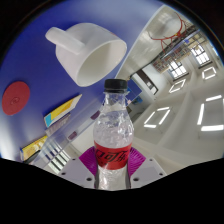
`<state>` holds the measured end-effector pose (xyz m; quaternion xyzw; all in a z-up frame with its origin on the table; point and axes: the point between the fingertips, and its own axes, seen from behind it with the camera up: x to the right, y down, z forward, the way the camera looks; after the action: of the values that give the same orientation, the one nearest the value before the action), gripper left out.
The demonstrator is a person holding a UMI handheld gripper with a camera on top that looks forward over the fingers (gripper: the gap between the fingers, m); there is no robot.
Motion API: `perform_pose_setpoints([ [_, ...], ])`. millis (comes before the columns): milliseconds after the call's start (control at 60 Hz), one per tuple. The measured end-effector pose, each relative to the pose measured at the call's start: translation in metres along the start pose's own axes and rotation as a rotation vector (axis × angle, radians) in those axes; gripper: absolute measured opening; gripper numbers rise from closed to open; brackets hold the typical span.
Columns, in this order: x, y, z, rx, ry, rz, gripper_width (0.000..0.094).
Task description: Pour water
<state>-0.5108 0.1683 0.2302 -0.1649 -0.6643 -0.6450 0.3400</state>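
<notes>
My gripper (112, 168) is shut on a clear plastic water bottle (112, 130) with a black cap and a red label. Both magenta pads (88, 160) press on its sides at the label. The bottle is lifted and points ahead of the fingers. Beyond its cap lies a white cup (88, 55) with a handle, its mouth facing the bottle, on a blue surface (40, 75). The bottle's cap is on.
A red round disc (13, 98) lies on the blue surface to the left of the cup. Coloured flat pieces (62, 110) lie near the fingers on the left. Ceiling lights (157, 116) and windows show to the right.
</notes>
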Motion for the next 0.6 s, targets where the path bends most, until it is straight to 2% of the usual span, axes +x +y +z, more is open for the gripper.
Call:
perform_pose_setpoints([
  [167, -0.006, -0.007, 0.002, 0.010, -0.015, 0.034, 0.0348],
  [350, 0.039, 0.032, -0.007, -0.012, 0.078, 0.326, 0.0348],
  [500, 0.074, 0.098, -0.019, -0.054, 0.099, 0.999, 0.0353],
  [600, 0.066, 0.121, -0.023, -0.059, 0.028, 1.491, 0.0350],
])
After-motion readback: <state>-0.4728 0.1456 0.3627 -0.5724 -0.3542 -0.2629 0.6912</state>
